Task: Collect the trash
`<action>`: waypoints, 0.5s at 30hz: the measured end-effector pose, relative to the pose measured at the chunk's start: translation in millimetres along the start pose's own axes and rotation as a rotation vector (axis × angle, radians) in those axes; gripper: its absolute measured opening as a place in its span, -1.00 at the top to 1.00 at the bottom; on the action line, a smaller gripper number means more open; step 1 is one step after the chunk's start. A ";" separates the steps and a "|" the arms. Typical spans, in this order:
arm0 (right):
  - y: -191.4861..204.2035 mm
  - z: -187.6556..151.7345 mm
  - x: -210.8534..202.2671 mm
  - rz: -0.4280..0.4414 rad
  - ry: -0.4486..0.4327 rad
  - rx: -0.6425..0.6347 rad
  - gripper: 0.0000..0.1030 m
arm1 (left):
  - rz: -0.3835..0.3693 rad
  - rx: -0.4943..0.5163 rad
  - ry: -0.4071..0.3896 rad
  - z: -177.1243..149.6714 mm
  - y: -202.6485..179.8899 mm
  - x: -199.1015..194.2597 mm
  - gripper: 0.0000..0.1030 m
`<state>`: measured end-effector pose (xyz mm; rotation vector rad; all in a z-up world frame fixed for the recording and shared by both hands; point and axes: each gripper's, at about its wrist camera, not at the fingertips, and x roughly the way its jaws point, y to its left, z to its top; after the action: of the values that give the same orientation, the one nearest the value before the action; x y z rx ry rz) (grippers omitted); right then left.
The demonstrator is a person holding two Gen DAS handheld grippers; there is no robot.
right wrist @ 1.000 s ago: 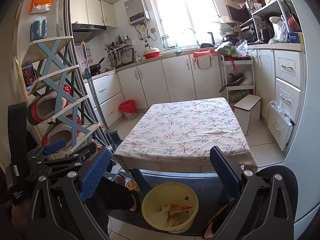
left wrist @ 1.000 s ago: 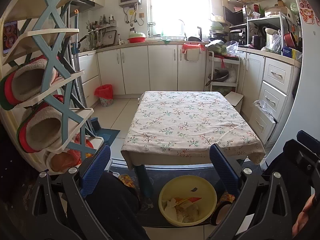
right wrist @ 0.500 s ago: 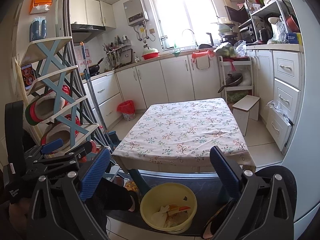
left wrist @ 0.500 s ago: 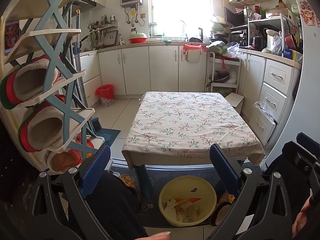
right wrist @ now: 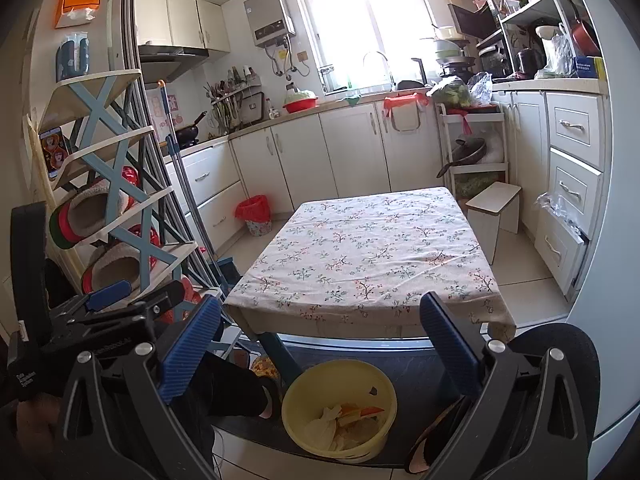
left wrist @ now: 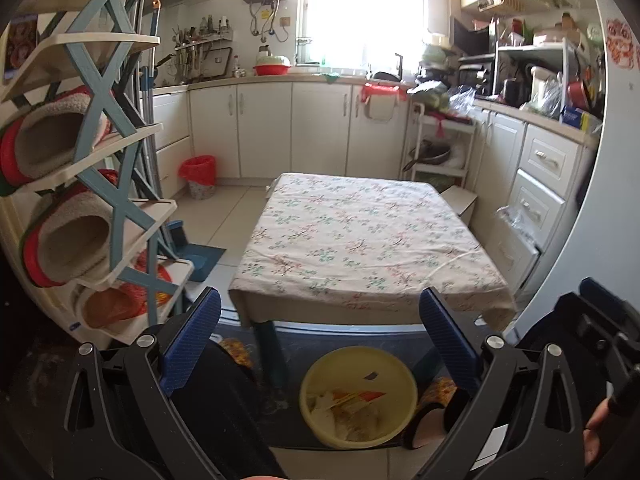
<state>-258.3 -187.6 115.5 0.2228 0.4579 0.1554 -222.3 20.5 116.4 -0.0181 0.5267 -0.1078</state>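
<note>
From my left wrist view, my left tongs (left wrist: 320,344) are released, the blue pads spread wide with nothing between them. The round yellow plastic basin (left wrist: 359,396) sits on the floor at six o'clock, just below the near edge of the low surface covered in a floral tablecloth (left wrist: 360,240). Crumpled paper and wrapper trash (left wrist: 348,408) lies inside the basin. The cloth itself shows no litter. A blue-and-cream shoe rack holding slippers (left wrist: 88,200) stands at nine o'clock, and a small red-lined waste bin (left wrist: 199,176) rests by the cabinets at eleven o'clock.

From my right wrist view, my right tongs (right wrist: 320,344) are likewise released and empty. The yellow basin (right wrist: 340,408) again lies at six o'clock, under the surface's front edge, with the trash (right wrist: 344,420) heaped in it. My other tongs show at eight o'clock.

I judge the gathering is done or nearly so; the next move probably calls for scanning for stray scraps, or gripping the basin's rim to carry it off.
</note>
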 end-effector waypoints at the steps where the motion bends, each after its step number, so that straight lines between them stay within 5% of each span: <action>1: -0.2 0.4 0.9 0.001 0.002 0.002 -0.86 | 0.001 0.004 -0.008 -0.9 0.0 -1.1 -0.85; 15: 5.0 0.6 -2.6 0.004 -0.022 -0.018 -0.86 | 0.040 0.057 0.025 -1.6 -9.3 4.2 -0.85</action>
<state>-260.8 -183.4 118.3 0.2073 0.4338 0.1611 -220.4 10.8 113.3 0.0493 0.5488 -0.0837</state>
